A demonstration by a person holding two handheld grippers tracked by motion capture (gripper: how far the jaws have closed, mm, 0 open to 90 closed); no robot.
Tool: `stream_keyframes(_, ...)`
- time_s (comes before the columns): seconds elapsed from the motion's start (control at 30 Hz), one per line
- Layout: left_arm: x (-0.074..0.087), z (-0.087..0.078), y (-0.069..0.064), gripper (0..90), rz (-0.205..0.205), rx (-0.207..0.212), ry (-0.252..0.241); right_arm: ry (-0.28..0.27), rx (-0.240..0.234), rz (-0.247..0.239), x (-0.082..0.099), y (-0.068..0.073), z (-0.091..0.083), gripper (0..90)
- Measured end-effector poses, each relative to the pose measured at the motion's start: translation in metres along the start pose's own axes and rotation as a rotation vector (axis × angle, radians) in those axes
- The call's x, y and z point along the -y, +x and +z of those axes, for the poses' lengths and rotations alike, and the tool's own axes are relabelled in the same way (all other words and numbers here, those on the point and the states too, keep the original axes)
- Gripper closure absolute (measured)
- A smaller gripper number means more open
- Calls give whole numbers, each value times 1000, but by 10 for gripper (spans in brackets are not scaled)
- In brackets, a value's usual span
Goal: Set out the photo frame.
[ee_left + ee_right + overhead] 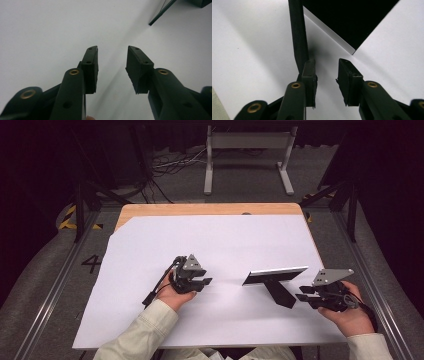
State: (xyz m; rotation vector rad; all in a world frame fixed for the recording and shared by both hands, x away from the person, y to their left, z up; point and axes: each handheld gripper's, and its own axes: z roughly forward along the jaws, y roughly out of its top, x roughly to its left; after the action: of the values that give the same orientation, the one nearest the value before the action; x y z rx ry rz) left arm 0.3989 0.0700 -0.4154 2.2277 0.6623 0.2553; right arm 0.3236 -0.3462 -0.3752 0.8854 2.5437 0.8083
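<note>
A black picture frame (275, 272) stands on its back leg (281, 293) on the white sheet (225, 240), right of the middle. My right gripper (303, 296) is just right of that leg and points left at it. In the right gripper view its jaws (327, 62) are apart with nothing between them; the leg (298, 32) runs up beside the left jaw and the dark frame panel (352, 20) sits above. My left gripper (205, 282) rests open on the sheet left of the frame, with nothing between its jaws (112, 50). A frame edge (162, 11) shows far off.
The sheet covers most of a wooden table (200, 209). Beyond the table, a grey metal stand (247, 142) and loose cables (170, 162) are on the floor. Metal rails (370, 280) run along both table sides.
</note>
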Motion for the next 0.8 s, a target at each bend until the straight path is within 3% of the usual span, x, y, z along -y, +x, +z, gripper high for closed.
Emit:
stream_keyframes(0.23, -7, 3, -3, 702, 10, 7, -41, -17, 18, 18, 3, -4, 1, 738)
stream_keyframes(0.47, -17, 9, -5, 761, -6, 37, -45, -48, 30, 38, 5, -9, 2, 826)
stream_keyframes(0.63, -19, 13, -7, 794, -2, 37, -33, -67, 37, 53, 7, -12, 5, 892)
stream_keyframes(0.8, -19, 12, -6, 827, -11, 29, -42, -94, 50, 77, 9, -16, 8, 897)
